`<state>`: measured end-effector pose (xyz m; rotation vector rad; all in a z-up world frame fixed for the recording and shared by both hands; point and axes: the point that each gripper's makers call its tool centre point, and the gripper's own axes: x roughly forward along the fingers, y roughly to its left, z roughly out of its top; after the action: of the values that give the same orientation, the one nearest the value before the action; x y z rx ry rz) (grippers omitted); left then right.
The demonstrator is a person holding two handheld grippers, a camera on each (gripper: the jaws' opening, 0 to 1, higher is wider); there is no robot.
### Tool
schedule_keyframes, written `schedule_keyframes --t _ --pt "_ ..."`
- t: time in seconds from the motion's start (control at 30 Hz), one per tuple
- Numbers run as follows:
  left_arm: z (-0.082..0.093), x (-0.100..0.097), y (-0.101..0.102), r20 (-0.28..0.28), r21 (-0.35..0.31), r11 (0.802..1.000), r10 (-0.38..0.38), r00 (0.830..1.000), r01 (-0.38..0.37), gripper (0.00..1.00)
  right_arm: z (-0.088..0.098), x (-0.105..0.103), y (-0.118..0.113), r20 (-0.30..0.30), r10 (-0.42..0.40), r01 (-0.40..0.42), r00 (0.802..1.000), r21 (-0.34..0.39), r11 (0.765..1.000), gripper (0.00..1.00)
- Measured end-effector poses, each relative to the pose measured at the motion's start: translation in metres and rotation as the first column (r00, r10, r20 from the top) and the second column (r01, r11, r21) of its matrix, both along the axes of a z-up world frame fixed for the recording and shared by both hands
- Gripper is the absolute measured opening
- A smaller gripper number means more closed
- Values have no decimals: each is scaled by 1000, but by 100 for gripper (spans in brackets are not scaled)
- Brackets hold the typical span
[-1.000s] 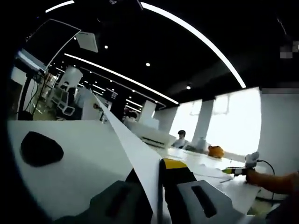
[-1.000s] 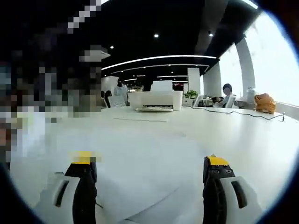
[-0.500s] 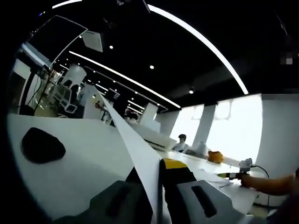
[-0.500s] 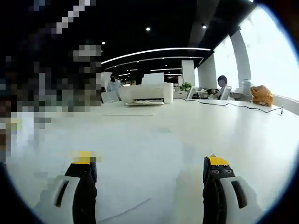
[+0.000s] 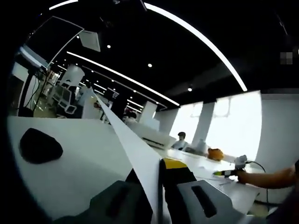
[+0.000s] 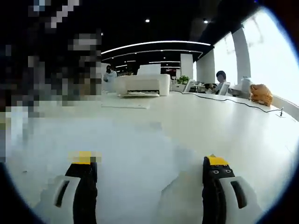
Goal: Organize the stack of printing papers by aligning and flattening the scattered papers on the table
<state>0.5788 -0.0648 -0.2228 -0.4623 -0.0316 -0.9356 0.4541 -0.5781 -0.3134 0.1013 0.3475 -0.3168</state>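
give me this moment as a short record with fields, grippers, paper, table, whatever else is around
left gripper: jaws shut on a sheet of white paper, held edge-on and rising away from the jaws
right gripper: jaws open and wide apart, nothing between them, low over the table
table: white, long
dark object: lying on the table, left of the held sheet; cannot tell what it is
printer: white, at the far end of the table
cable: thin, black, trailing across the table
orange object: far right, near the window
seated person: beyond the table
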Motion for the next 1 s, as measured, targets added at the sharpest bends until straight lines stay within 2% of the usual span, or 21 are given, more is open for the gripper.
schedule_keyframes --t 0.2,0.37,0.5,0.6,0.73,0.83,1.0 --pt "2 1 0 -5 -12 1000 -1 1000 1 7 -1 4 -9 -22 1 -1 1000 -32 999 85" --pt "3 0 0 -2 -12 1000 -7 1000 7 7 0 4 -12 -20 17 -18 1000 -33 999 72" --pt "5 -1 0 -2 -19 1000 -10 1000 10 7 0 2 -15 -23 21 -21 1000 -29 999 66" --pt "6 -2 0 -2 -22 1000 -12 1000 12 7 2 -2 -19 -17 9 -9 1000 -15 1000 54" --pt "6 -2 0 -7 -26 1000 -15 1000 15 7 2 -9 -27 -7 -30 30 1000 24 999 26" --pt "6 -2 0 -8 -26 1000 -16 1000 15 7 2 -10 -29 -1 -47 47 999 38 998 23" --pt "6 -4 -3 -6 -14 999 -32 999 32 7 3 -13 -30 -9 -52 52 999 0 999 12"
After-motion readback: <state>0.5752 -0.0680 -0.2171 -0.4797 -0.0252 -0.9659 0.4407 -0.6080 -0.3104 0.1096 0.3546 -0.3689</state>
